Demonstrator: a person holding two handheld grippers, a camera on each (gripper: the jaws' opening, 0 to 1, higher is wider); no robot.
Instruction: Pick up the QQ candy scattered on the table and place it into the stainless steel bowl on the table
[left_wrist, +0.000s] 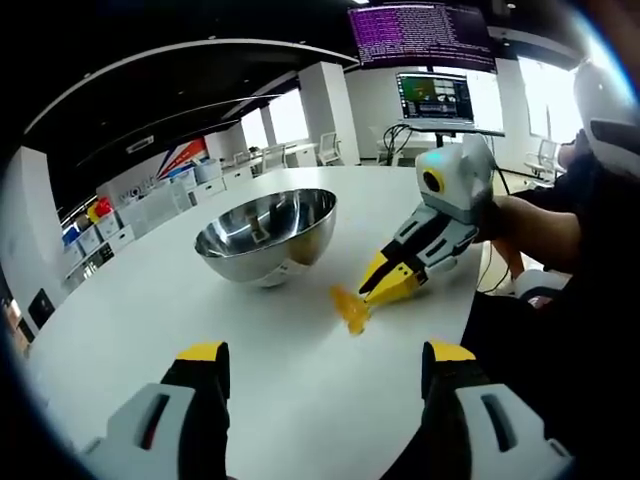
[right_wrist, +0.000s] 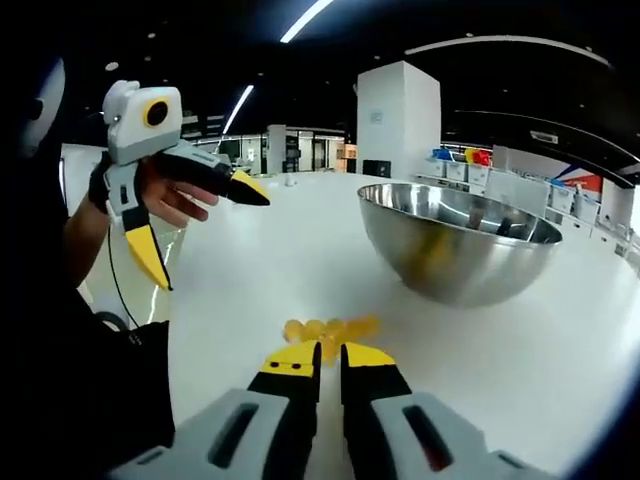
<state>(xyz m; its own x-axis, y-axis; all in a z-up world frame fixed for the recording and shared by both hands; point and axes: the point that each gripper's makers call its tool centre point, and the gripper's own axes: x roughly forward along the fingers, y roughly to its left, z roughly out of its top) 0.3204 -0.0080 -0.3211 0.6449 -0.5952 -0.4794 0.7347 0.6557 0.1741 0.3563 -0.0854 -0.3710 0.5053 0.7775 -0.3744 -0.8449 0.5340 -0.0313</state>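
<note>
- My right gripper (right_wrist: 331, 357) has its 2 jaws nearly together on the yellow QQ candy (right_wrist: 330, 329), which lies on the white table (right_wrist: 560, 340).
- My left gripper (left_wrist: 325, 362) is held high, jaws wide apart, gripping nothing.
- The stainless steel bowl (right_wrist: 452, 245) stands near the candy, with bare table between them.
- Monitors (left_wrist: 435, 98) stand beyond the table.

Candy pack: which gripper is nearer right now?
Right. The right gripper has its tips at the candy pack on the table; the left gripper is open, held up well away.
</note>
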